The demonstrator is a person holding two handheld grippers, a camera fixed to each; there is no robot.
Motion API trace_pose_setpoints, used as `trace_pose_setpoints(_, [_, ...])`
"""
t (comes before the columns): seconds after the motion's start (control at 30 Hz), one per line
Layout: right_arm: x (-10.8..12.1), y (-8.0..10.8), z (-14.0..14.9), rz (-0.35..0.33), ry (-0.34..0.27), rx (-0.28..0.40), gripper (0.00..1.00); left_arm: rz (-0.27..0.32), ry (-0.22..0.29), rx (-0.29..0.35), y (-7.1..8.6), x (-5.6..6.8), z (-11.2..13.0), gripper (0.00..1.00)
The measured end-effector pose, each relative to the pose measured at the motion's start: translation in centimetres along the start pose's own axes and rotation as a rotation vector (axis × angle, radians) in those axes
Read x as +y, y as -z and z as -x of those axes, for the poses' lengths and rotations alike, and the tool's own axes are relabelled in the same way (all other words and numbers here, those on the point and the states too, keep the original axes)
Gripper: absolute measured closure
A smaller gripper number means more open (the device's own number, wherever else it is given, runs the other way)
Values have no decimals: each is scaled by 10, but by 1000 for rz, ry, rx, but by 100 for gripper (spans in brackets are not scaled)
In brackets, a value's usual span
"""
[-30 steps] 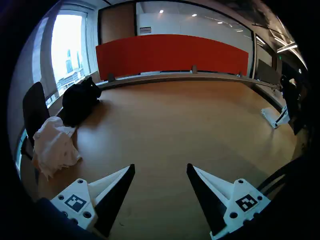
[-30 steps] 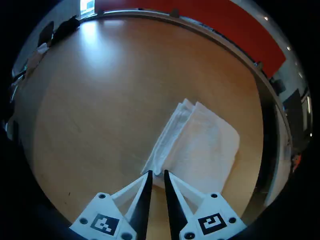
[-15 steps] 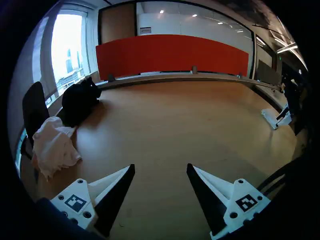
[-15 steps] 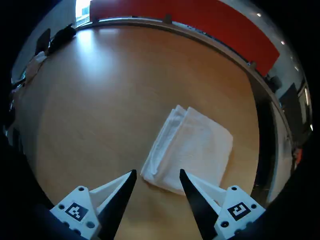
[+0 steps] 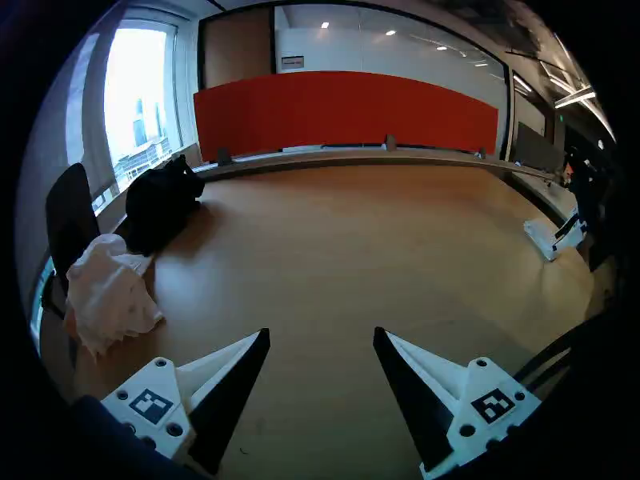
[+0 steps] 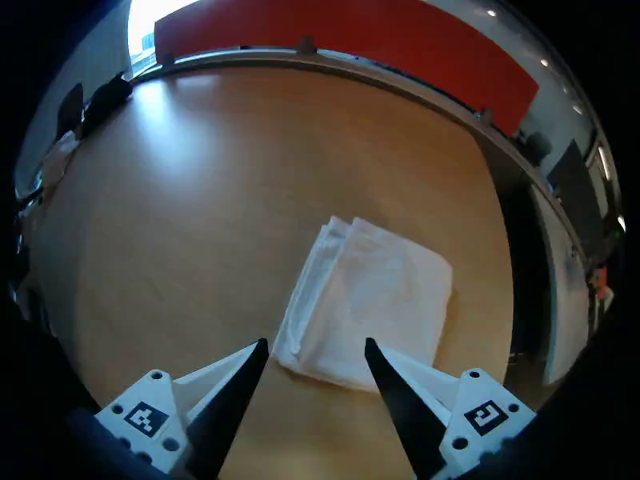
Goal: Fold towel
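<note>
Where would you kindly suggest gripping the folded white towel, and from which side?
Probably the near corner of the folded towel, lying between the fingers of the open right claw. Come low along the table from the near side; stacked layer edges end there.

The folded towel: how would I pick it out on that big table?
Start at the wooden table below the red partition. Near its right end lies the folded towel, just beyond the right gripper. It is a flat, neat white rectangle, unlike the crumpled white cloth beside the black bag.
</note>
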State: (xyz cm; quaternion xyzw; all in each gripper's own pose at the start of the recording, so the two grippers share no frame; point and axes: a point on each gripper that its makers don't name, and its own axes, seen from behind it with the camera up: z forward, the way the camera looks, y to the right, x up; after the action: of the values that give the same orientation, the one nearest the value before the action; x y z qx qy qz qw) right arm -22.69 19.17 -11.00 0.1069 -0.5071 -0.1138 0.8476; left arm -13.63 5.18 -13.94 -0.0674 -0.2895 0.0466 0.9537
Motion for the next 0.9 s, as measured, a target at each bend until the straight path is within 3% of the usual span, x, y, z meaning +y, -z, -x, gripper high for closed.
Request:
trace_pose_setpoints(0.3, [5, 2, -9, 34, -122, 36, 0, -2, 3, 7, 1, -1, -3, 4])
trace_pose_setpoints(0.9, [13, 14, -24, 92, -237, 123, 0, -5, 7, 19, 1, -3, -8, 4])
